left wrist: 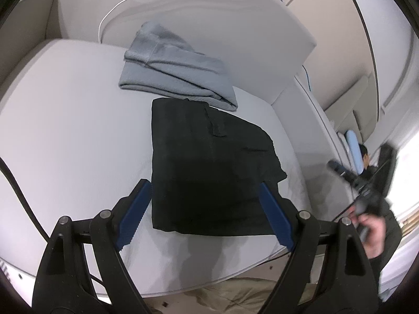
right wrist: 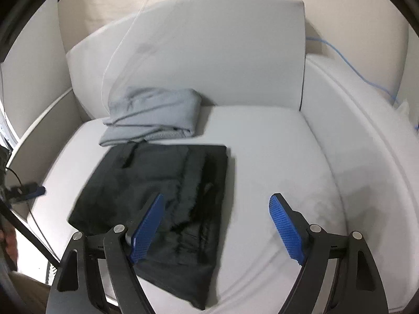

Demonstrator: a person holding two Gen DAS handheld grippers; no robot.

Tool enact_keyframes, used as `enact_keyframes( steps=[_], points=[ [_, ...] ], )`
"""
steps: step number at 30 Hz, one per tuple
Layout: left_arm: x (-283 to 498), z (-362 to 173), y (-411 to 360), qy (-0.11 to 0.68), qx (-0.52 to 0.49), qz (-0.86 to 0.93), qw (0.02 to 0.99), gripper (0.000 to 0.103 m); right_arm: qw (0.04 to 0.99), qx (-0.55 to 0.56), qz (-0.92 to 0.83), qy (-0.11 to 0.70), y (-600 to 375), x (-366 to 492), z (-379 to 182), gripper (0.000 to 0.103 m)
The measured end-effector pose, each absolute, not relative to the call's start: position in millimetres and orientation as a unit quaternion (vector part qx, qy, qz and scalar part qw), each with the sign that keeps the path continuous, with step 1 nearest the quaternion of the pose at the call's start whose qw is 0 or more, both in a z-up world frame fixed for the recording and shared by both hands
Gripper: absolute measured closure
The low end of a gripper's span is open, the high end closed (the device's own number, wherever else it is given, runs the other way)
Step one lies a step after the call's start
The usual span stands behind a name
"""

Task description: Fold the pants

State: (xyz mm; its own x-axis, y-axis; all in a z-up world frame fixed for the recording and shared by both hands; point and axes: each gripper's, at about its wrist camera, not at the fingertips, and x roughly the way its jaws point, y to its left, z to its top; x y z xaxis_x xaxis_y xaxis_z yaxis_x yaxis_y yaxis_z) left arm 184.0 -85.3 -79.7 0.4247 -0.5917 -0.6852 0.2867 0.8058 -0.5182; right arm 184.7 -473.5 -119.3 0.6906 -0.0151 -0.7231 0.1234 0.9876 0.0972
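Black pants (left wrist: 209, 167) lie folded into a flat rectangle on the white seat cushion (left wrist: 65, 130). They also show in the right wrist view (right wrist: 162, 188). My left gripper (left wrist: 205, 193) is open and empty, hovering above the pants' near part. My right gripper (right wrist: 216, 206) is open and empty, above the pants' right edge; its left finger (right wrist: 146, 230) is over the fabric, its right finger (right wrist: 286, 230) over bare cushion (right wrist: 275, 157). The right gripper also appears blurred at the right of the left wrist view (left wrist: 366, 183).
A folded light grey-blue garment (left wrist: 172, 70) lies behind the pants against the chair's backrest (left wrist: 209, 21); it also shows in the right wrist view (right wrist: 154, 112). The armchair has raised sides (right wrist: 366, 144). A blue cable (right wrist: 353, 68) runs along the wall.
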Motion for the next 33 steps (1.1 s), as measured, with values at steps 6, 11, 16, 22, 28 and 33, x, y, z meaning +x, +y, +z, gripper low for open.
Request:
enact_keyframes(
  steps=[6, 11, 16, 22, 28, 33],
  points=[
    [178, -70, -85, 0.441, -0.141, -0.259, 0.847, 0.021, 0.908, 0.095, 0.008, 0.407, -447, 208, -111, 0.013],
    [180, -69, -74, 0.439, -0.163, -0.249, 0.848, 0.021, 0.861, 0.216, 0.048, 0.457, -469, 212, -168, 0.013],
    [181, -69, -68, 0.441, -0.182, -0.245, 0.844, 0.021, 0.812, 0.327, 0.076, 0.477, -497, 218, -217, 0.018],
    [180, -71, -71, 0.442, -0.176, -0.244, 0.845, 0.021, 0.781, 0.407, 0.116, 0.46, -508, 231, -245, 0.031],
    [181, -70, -72, 0.442, -0.176, -0.245, 0.845, 0.021, 0.777, 0.424, 0.109, 0.452, -512, 247, -268, 0.064],
    [181, -71, -73, 0.445, -0.173, -0.245, 0.844, 0.021, 0.807, 0.394, 0.111, 0.426, -510, 243, -254, 0.091]
  ],
)
